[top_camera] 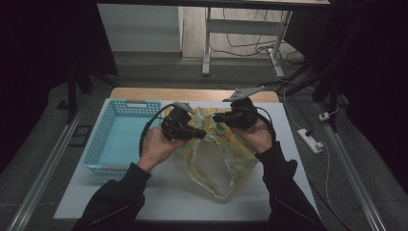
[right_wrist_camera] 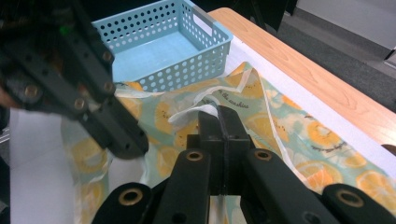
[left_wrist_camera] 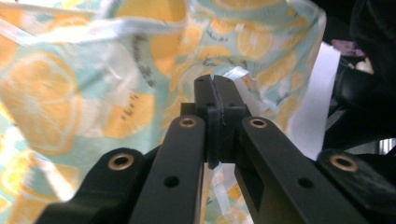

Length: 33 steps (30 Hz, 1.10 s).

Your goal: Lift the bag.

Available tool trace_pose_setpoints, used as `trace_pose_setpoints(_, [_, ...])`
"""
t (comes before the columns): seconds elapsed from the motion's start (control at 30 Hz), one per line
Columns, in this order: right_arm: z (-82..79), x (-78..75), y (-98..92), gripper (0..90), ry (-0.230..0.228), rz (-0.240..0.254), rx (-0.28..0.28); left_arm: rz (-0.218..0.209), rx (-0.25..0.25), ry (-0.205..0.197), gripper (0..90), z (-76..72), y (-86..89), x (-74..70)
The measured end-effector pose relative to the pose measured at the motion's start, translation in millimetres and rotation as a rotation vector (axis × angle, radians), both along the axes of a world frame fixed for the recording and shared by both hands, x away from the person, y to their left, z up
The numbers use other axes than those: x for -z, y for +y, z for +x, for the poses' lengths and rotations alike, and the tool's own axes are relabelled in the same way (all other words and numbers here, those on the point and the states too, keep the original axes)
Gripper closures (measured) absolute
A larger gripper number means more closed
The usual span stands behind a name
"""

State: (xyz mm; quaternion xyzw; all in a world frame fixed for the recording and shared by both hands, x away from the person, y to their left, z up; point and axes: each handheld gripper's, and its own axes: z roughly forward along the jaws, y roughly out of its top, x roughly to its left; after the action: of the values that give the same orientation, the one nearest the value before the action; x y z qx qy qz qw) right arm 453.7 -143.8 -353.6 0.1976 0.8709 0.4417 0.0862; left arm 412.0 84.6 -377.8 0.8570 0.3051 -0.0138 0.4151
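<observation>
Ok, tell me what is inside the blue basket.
The blue perforated basket shows a bare floor with nothing lying in it. The left gripper and its hand cover the basket's right edge, so that strip stays unseen.

The bag [top_camera: 219, 159] you hold is a thin, soft plastic one, pale mint green with a print of orange lemon slices and small dark writing, and it has whitish translucent handles. Its upper edge is lifted and pinched at two places, and the rest hangs down, crumpled, onto the white table surface just beside the light blue basket.
</observation>
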Motion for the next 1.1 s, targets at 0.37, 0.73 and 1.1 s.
trace_pose_setpoints(0.37, [4.7, -23.1, -3.0, 90.0, -0.001, 0.023, 0.001, -0.089, 0.002, 0.023, 89.9, 29.1, 17.8, -39.5])
trace_pose_setpoints(0.73, [9.0, -58.9, -3.7, 90.0, -0.029, 0.055, 0.003, -0.123, -0.031, -0.028, 89.9, 45.5, 24.8, -83.0])
trace_pose_setpoints(1.1, [11.5, -93.9, -7.4, 90.0, -0.052, 0.089, 0.017, -0.162, -0.070, -0.093, 89.9, 50.7, 28.0, -120.4])
